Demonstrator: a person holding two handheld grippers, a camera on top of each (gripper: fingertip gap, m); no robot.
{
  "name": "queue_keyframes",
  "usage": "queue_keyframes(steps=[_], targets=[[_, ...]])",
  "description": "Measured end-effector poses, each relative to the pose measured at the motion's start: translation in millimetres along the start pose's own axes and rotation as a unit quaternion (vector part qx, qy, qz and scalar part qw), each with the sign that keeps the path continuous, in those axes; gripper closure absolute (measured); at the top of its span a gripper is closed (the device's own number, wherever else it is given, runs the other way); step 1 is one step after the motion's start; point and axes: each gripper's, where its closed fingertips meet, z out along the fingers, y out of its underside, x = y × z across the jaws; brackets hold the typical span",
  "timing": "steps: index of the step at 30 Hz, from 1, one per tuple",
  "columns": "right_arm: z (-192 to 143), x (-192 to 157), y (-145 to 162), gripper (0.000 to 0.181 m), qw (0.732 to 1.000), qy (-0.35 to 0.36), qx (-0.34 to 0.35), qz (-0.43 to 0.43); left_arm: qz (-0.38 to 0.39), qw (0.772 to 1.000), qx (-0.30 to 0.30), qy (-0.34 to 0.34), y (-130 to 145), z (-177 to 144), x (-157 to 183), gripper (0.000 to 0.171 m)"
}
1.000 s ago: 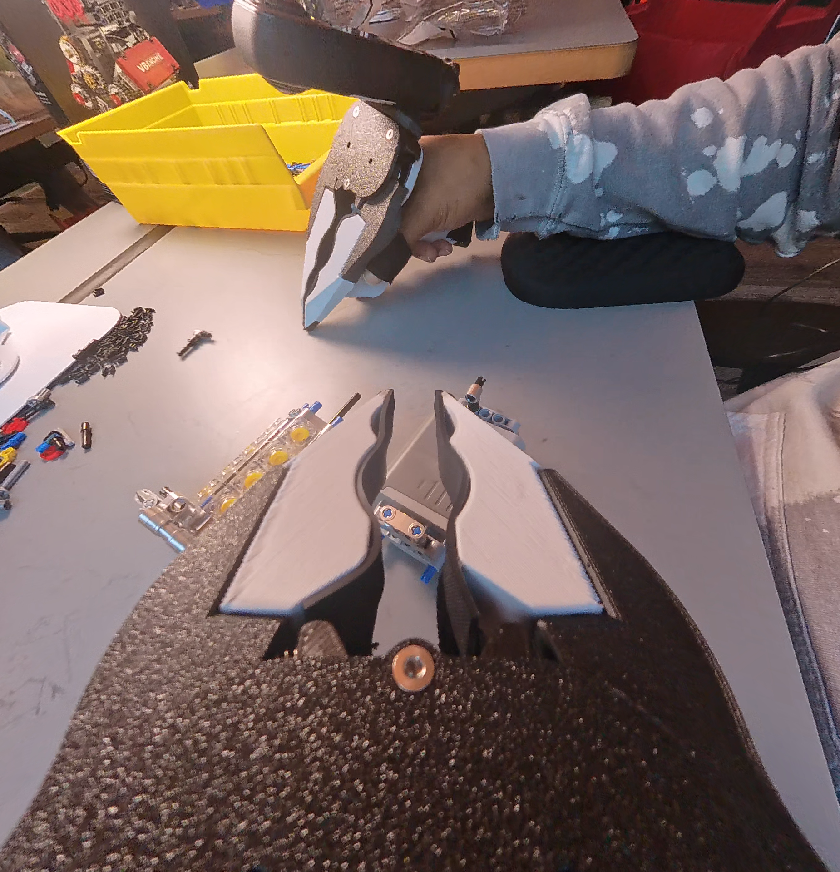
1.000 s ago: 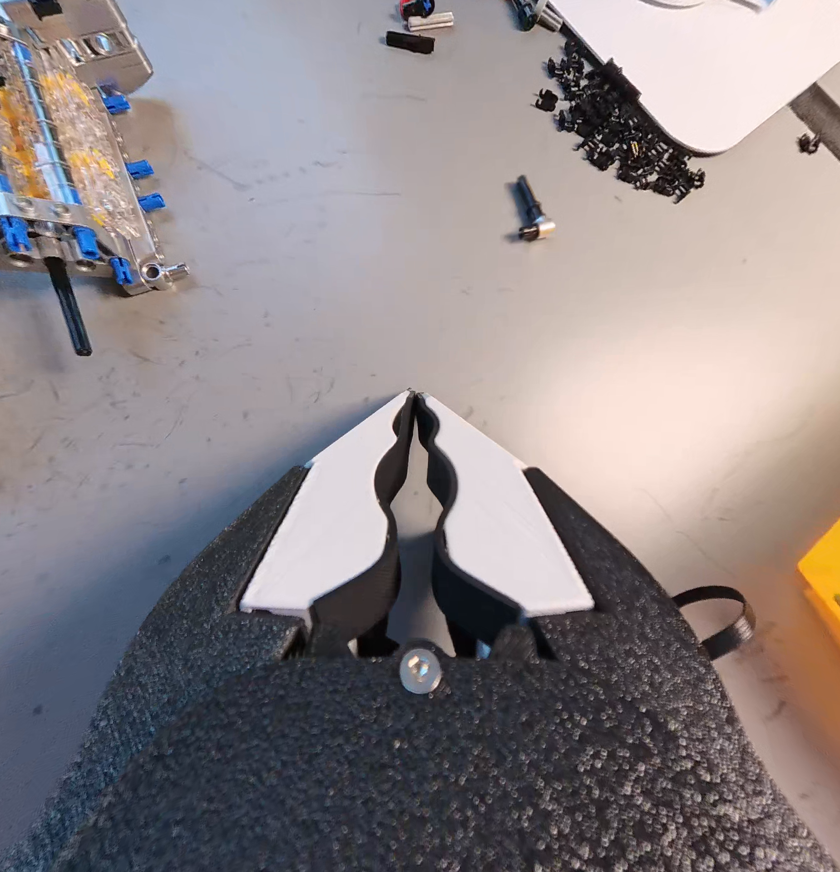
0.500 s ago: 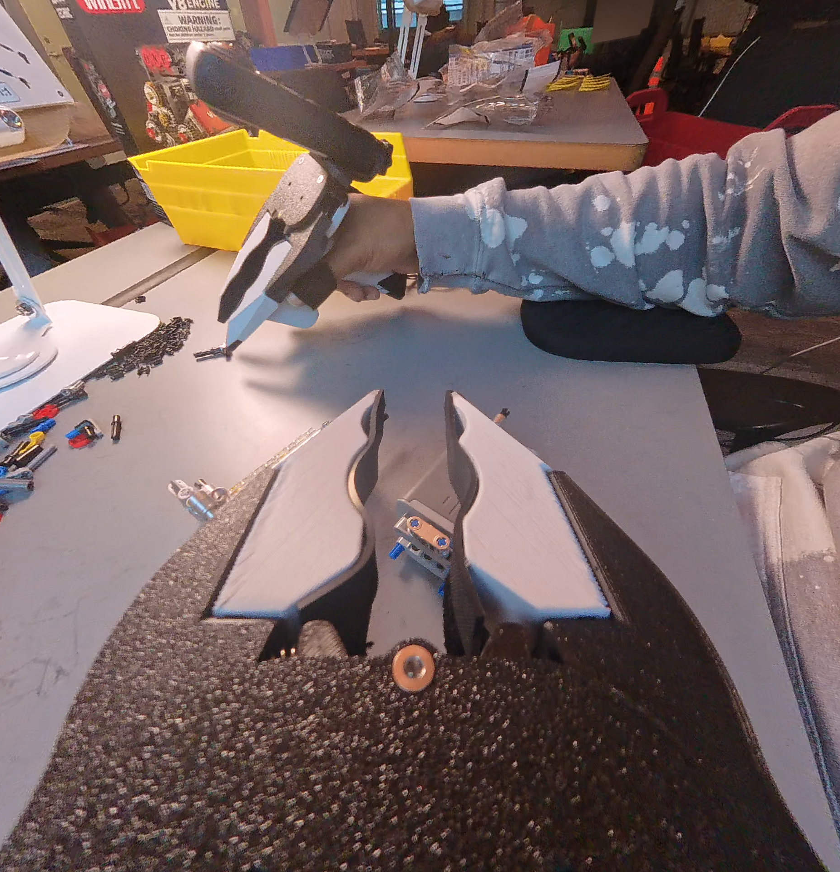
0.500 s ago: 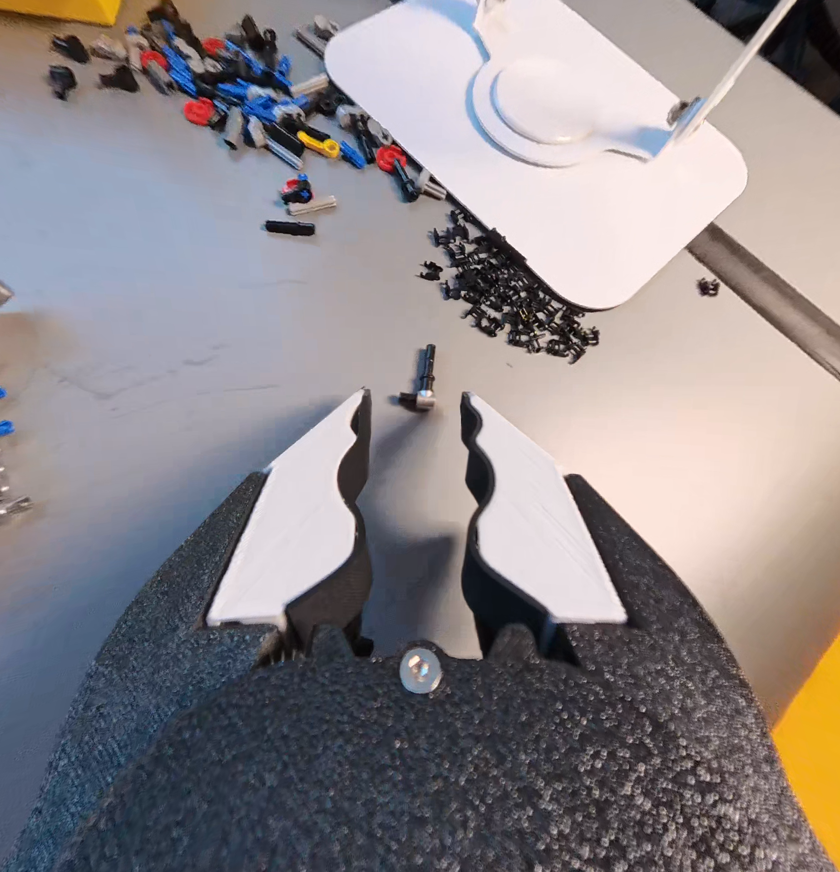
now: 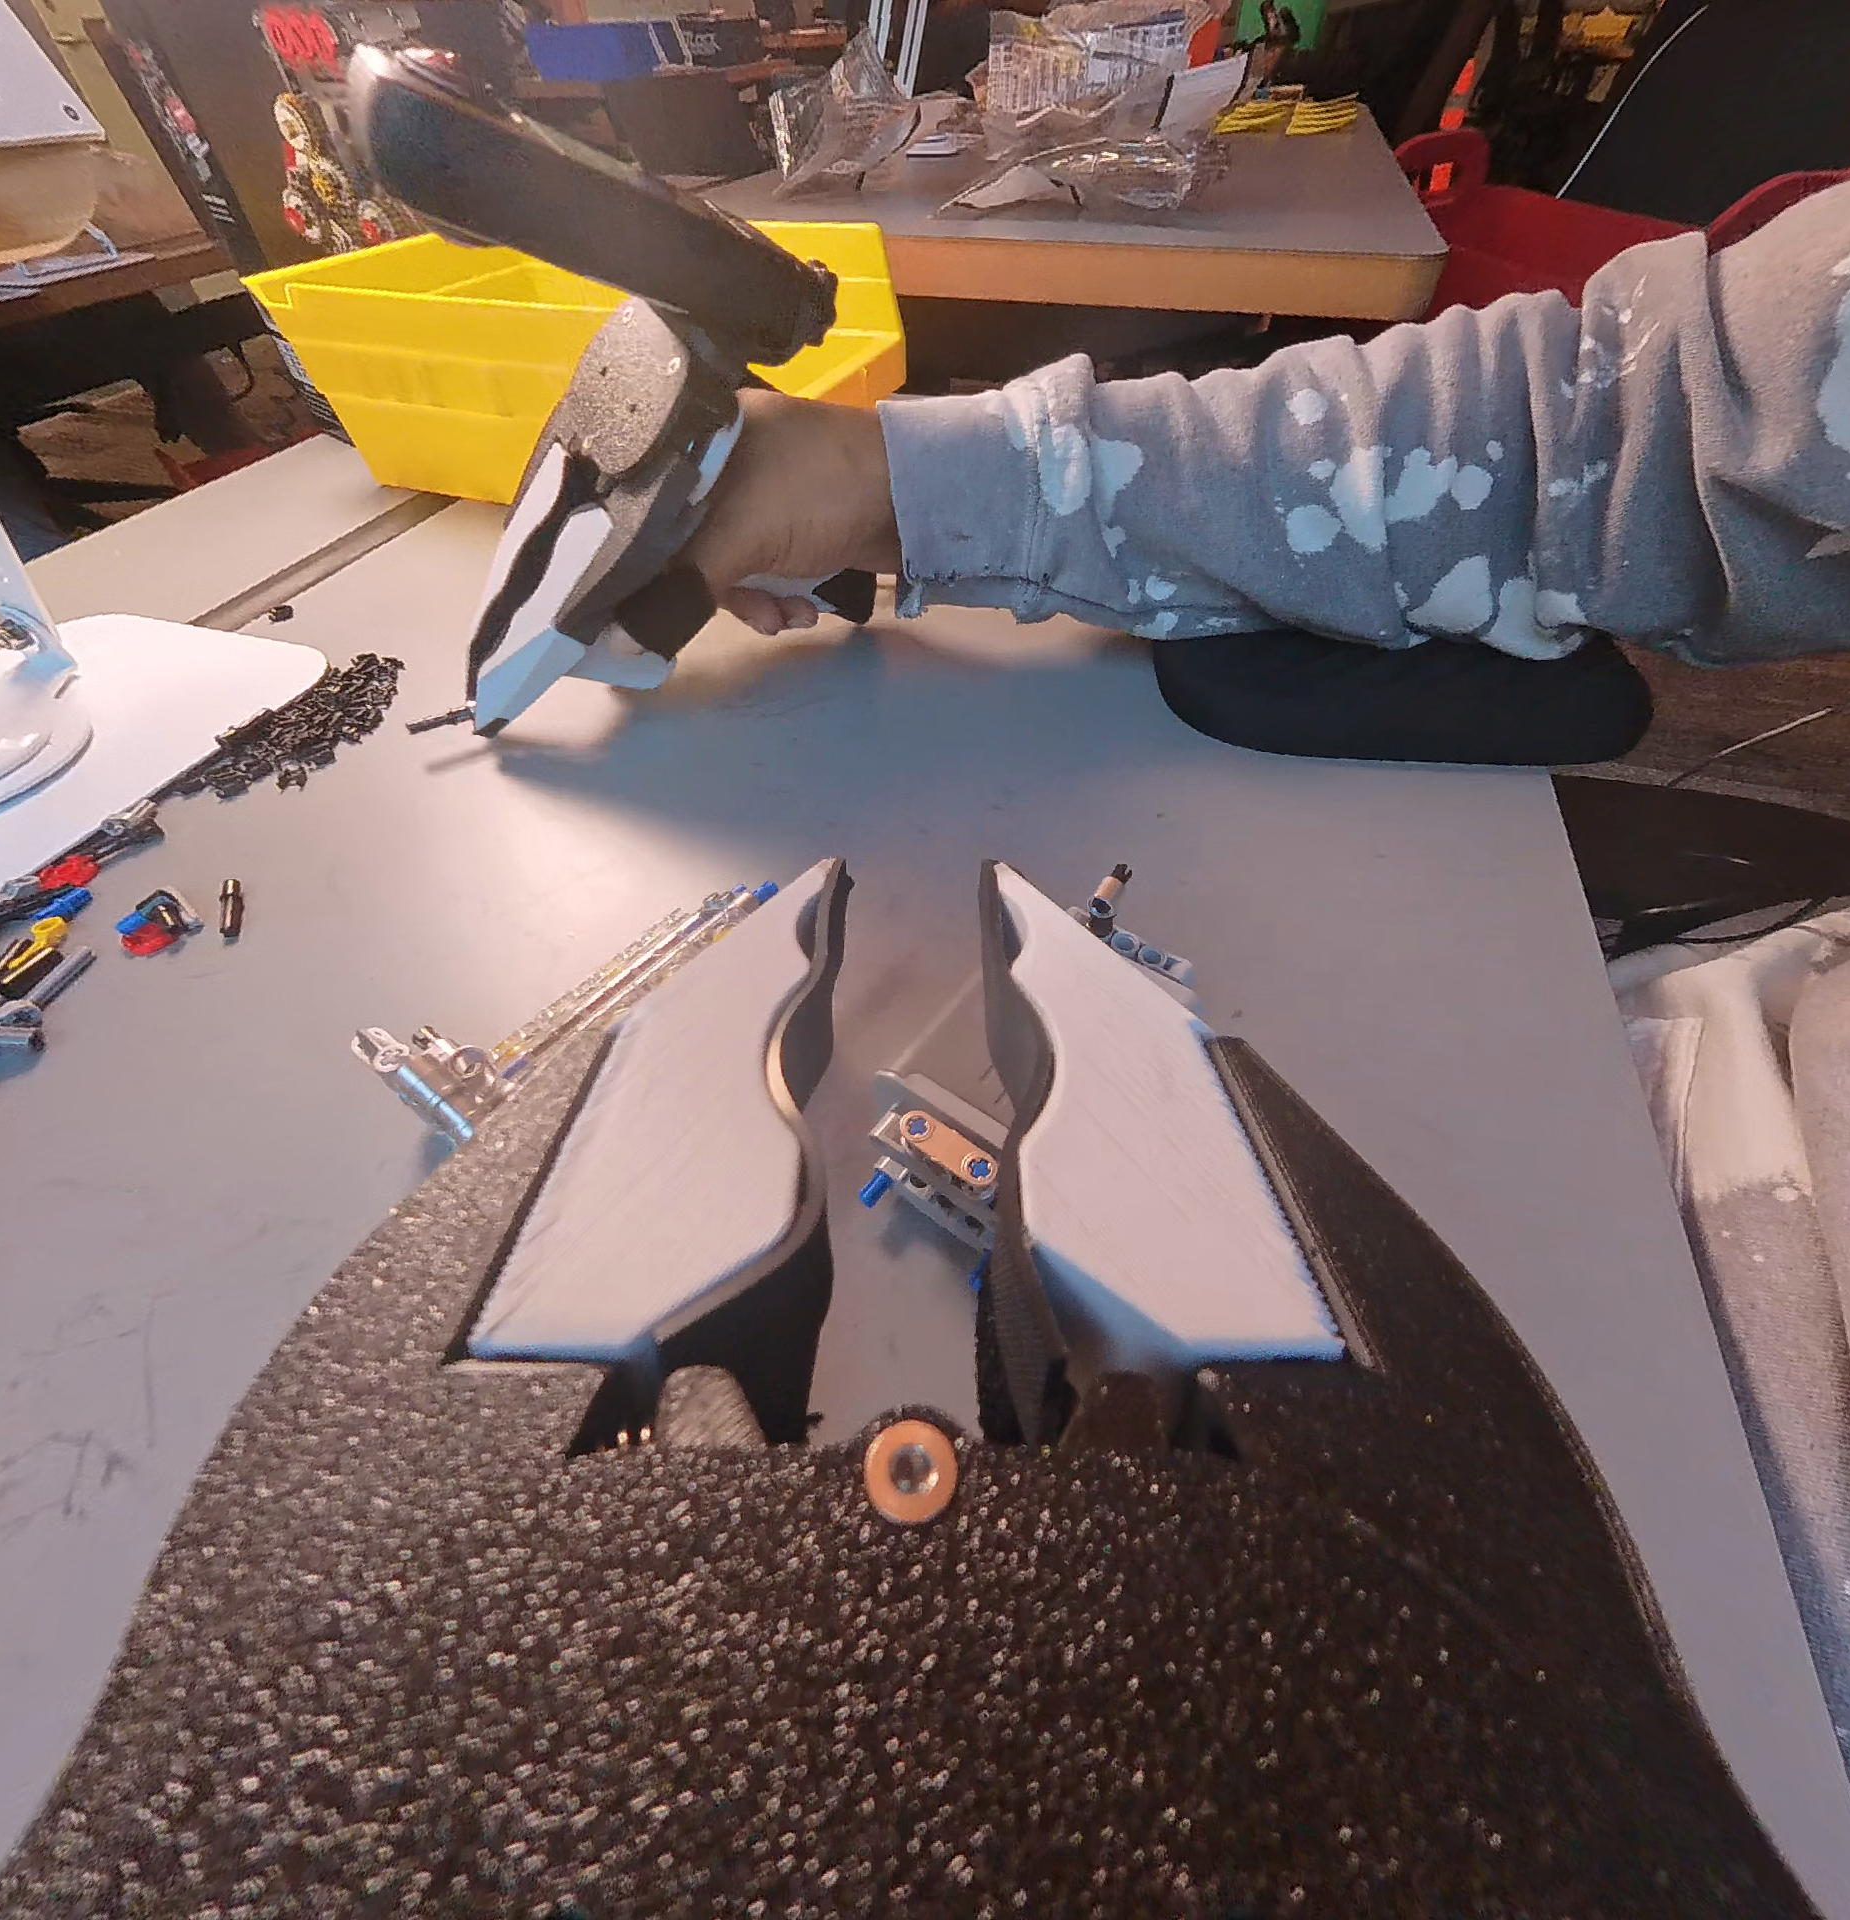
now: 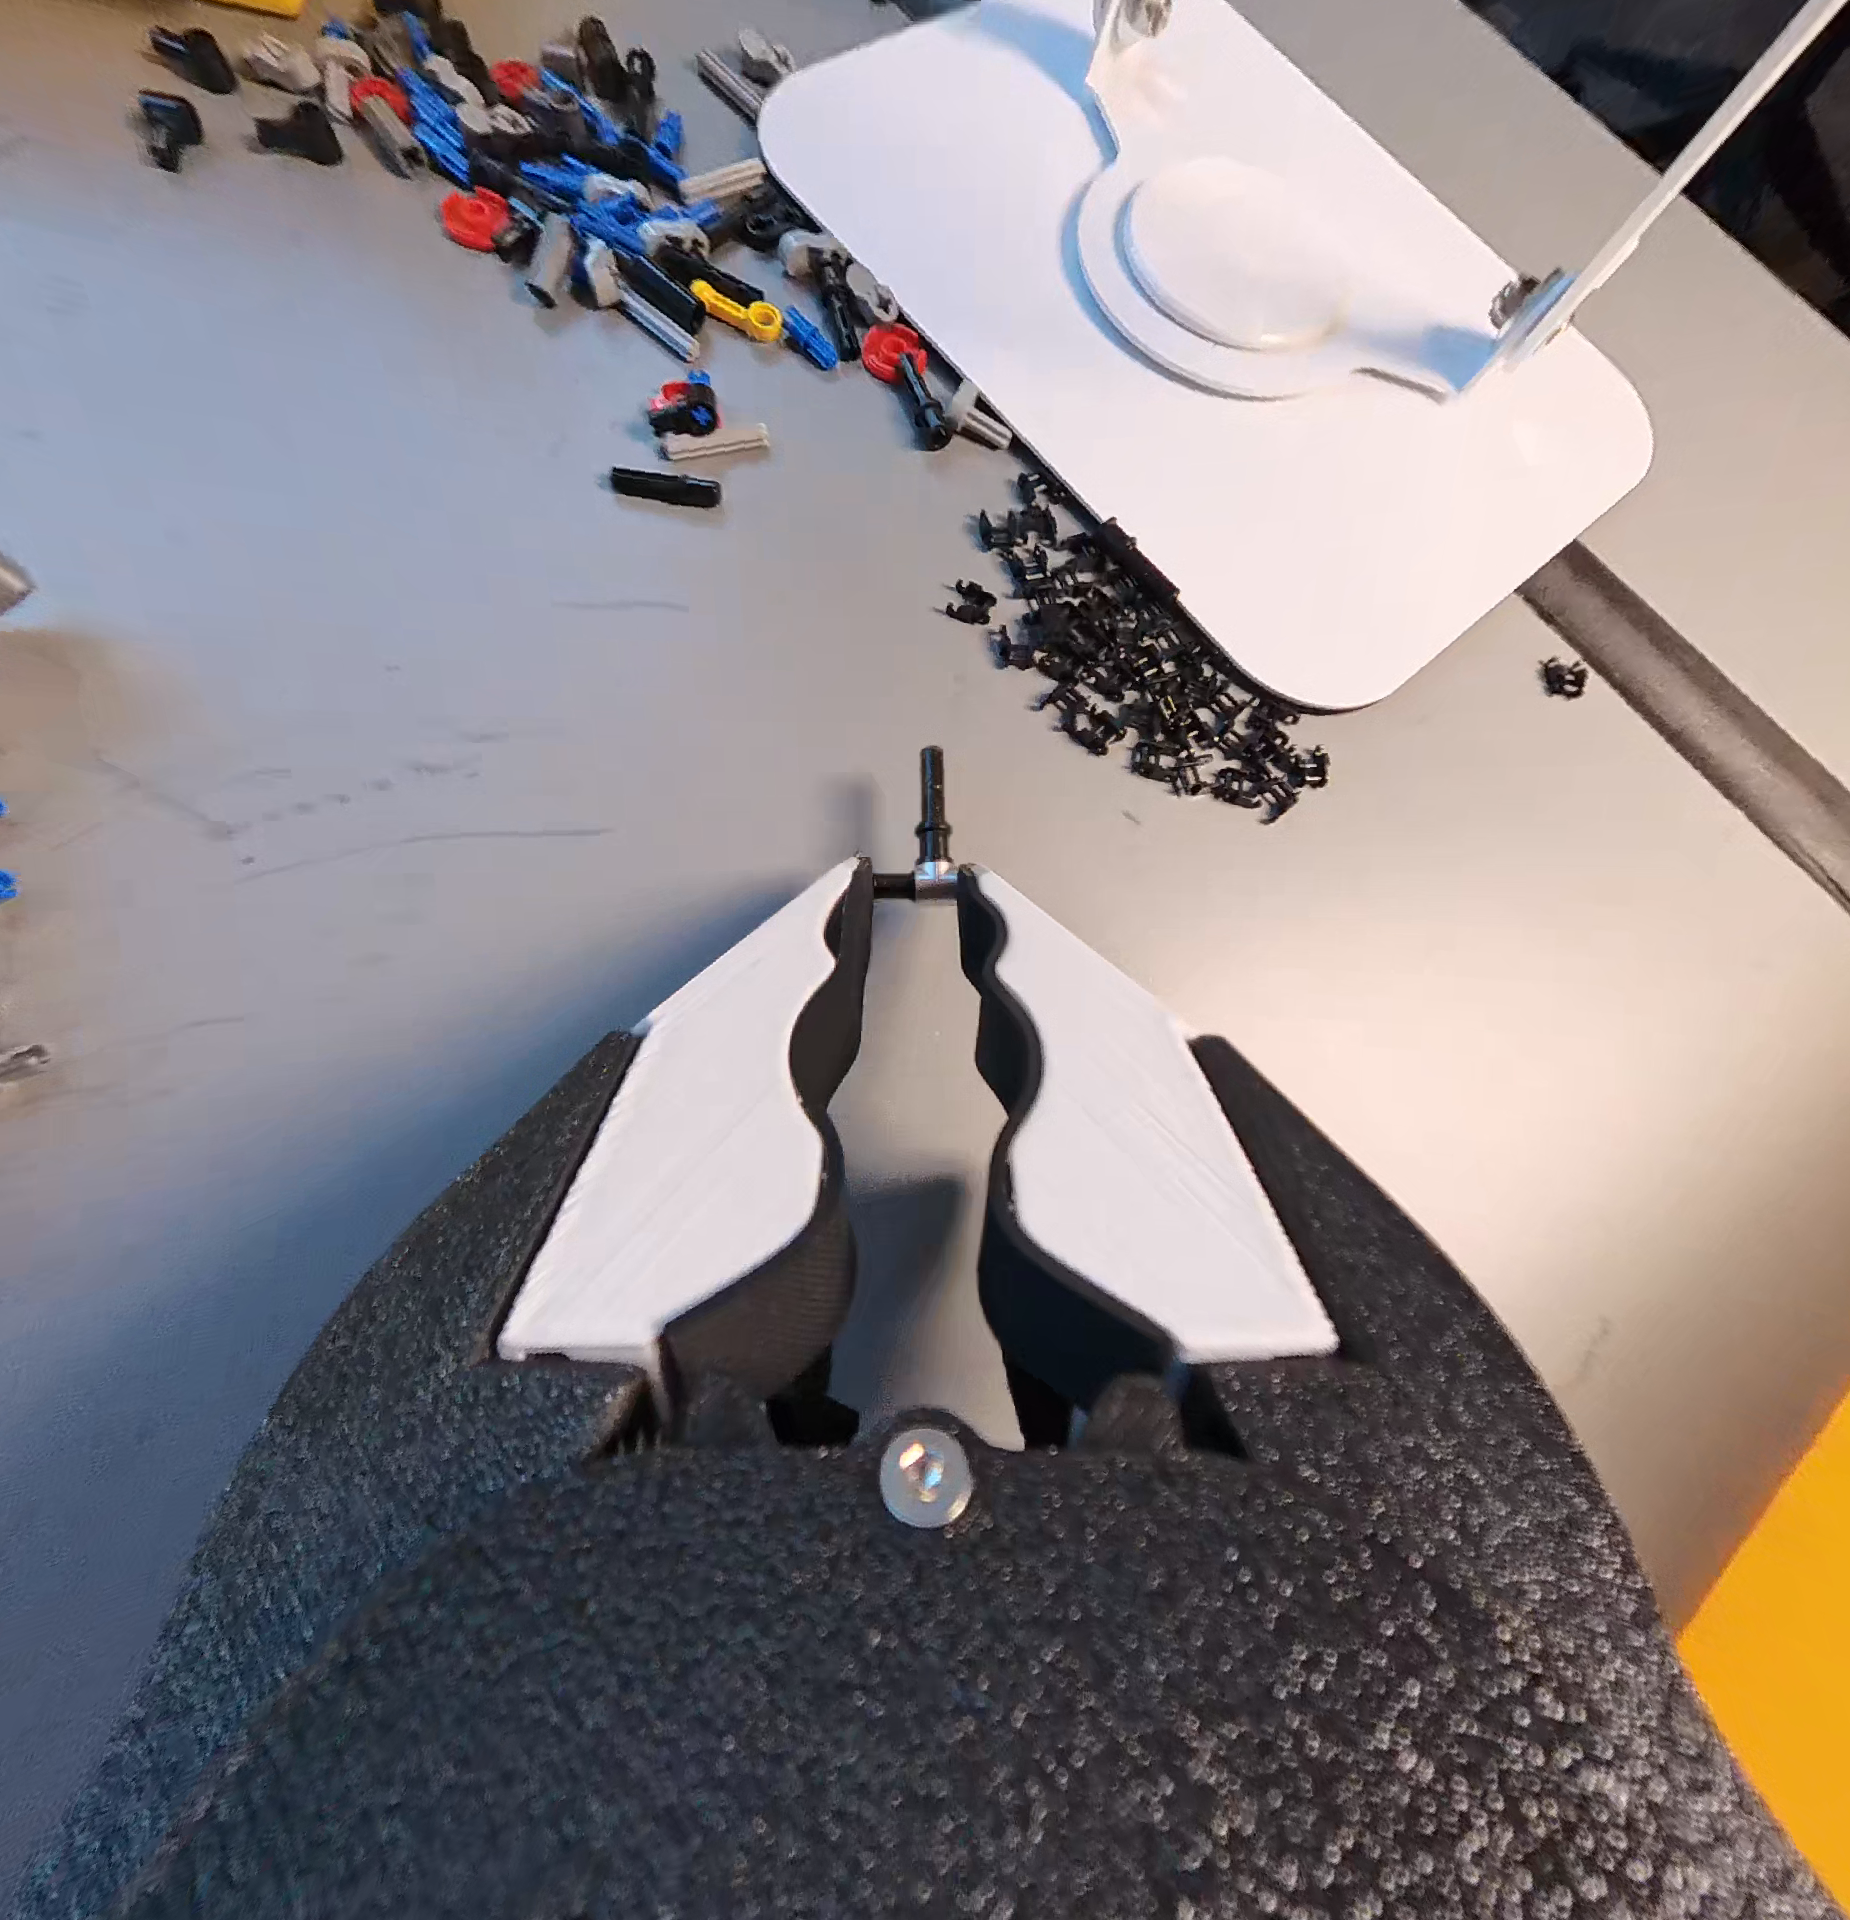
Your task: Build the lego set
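Right tongs (image 6: 910, 881) pinching a small black-and-silver pin piece (image 6: 929, 831) at their tips on the grey bench (image 6: 381, 727), left tongs (image 5: 910, 883) hanging parted over a grey brick assembly (image 5: 936, 1153).

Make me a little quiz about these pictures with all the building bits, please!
1. True or false: the left tool is open and grips nothing.
2. What sits between the tips of the right tool?
A. a red wheel
B. a black pin with a grey joint
C. a blue peg
3. In the left wrist view, what colour is the bin behind the right tool?

Key: 1 true; 2 B; 3 yellow.
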Motion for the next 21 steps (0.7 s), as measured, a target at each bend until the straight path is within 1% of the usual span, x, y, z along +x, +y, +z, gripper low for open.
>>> queue_keyframes(steps=[2,4,7,10,13,15,18,21], targets=[[-13,-7,-8,0.166,0.999,-0.008,0.024,-0.02,0.001,1.0,0.003,-0.003,-2,-1,-1,0.148],[-33,-27,-24,0.166,0.995,-0.033,0.073,-0.061,0.0,1.0,0.006,-0.007,-3,-2,-2,0.148],[-73,-73,-44,0.166,0.974,-0.068,0.153,-0.151,-0.01,1.0,0.017,-0.014,-7,-4,-5,0.148],[-108,-125,-46,0.166,0.944,-0.081,0.196,-0.251,-0.053,0.998,0.043,-0.003,-15,-6,-7,0.148],[-131,-169,-39,0.167,0.916,-0.086,0.201,-0.335,-0.099,0.993,0.06,0.029,-19,-6,-5,0.148],[-140,-193,-33,0.166,0.896,-0.087,0.198,-0.387,-0.113,0.99,0.059,0.061,-20,-4,4,0.148],[-150,-215,-28,0.166,0.868,-0.077,0.192,-0.452,-0.11,0.988,0.04,0.099,-17,1,19,0.148],[-152,-224,-23,0.166,0.842,-0.06,0.174,-0.507,-0.096,0.987,0.025,0.123,-14,3,33,0.156]])
